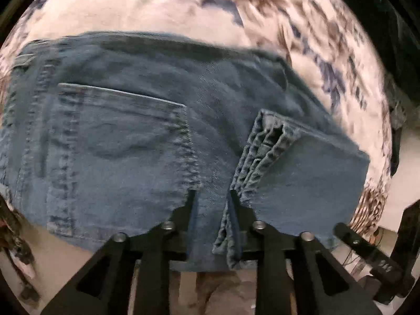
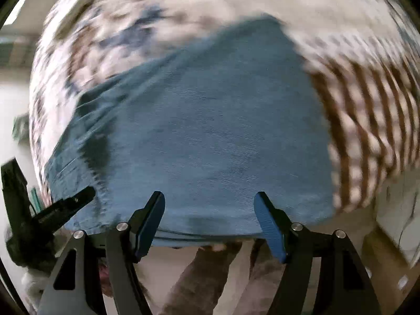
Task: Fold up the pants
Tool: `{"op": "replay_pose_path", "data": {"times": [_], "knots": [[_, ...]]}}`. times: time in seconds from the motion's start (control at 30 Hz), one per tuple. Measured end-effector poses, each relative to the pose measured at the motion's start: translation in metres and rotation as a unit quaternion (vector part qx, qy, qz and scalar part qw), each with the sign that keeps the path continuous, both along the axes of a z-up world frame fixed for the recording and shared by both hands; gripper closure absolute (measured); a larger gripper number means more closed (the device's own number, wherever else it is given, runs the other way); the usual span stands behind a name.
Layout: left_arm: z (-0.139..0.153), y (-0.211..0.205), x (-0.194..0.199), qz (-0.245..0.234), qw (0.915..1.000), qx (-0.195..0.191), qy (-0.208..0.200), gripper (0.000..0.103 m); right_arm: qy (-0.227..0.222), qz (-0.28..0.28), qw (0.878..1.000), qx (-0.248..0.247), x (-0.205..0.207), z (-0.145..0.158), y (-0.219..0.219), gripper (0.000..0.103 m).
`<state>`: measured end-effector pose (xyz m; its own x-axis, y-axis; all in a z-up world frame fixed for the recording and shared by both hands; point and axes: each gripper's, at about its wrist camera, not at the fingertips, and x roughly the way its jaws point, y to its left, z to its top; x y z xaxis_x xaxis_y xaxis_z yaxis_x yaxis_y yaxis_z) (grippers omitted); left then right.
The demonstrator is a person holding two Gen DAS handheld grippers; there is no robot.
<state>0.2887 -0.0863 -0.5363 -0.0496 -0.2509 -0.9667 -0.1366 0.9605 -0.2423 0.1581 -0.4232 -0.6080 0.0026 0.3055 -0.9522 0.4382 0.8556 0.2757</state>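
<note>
Blue denim pants (image 1: pixel 131 144) lie on a floral cloth surface (image 1: pixel 157 8), back pocket (image 1: pixel 120 141) facing up on the left. The stacked leg hems (image 1: pixel 265 152) are folded over onto the seat at the right. My left gripper (image 1: pixel 212 197) is shut on the hem edge at the pants' near border. In the right wrist view the pants (image 2: pixel 210 120) fill the middle as smooth denim. My right gripper (image 2: pixel 210 199) is open and empty, its blue-padded fingers (image 2: pixel 267 220) spread just over the near edge of the pants.
The floral cloth (image 2: pixel 367 105) covers the surface all round the pants and drops off at the near edge. The other gripper's black body shows at the right edge of the left view (image 1: pixel 367 252) and at the left of the right view (image 2: pixel 39 215).
</note>
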Motion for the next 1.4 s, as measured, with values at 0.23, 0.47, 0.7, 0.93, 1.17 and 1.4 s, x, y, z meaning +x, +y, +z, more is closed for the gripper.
{"op": "replay_pose_path", "data": {"times": [0.23,0.47,0.7,0.93,1.17,1.4], "knots": [[0.007,0.073,-0.019,0.101,0.9940,0.027,-0.029,0.015,0.038,0.141,0.988,-0.045,0.031,-0.020,0.091,0.068],[0.010,0.183,-0.060,0.349,0.9331,-0.058,-0.065,0.011,0.042,0.178,0.981,-0.070,0.051,-0.003,0.134,0.037],[-0.027,0.225,-0.104,0.533,0.8166,-0.207,-0.083,0.023,0.042,0.181,0.979,-0.084,0.069,0.004,0.155,0.037],[-0.032,0.237,-0.134,0.572,0.7907,-0.196,-0.099,0.034,0.044,0.176,0.978,-0.107,0.080,0.004,0.165,0.037],[-0.061,0.250,-0.113,0.547,0.8114,-0.187,-0.085,0.068,0.068,0.155,0.980,-0.101,0.078,-0.015,0.164,0.037],[-0.027,0.243,-0.123,0.513,0.8211,-0.199,-0.150,0.070,0.072,0.159,0.980,-0.098,0.070,-0.029,0.166,0.037]]}}
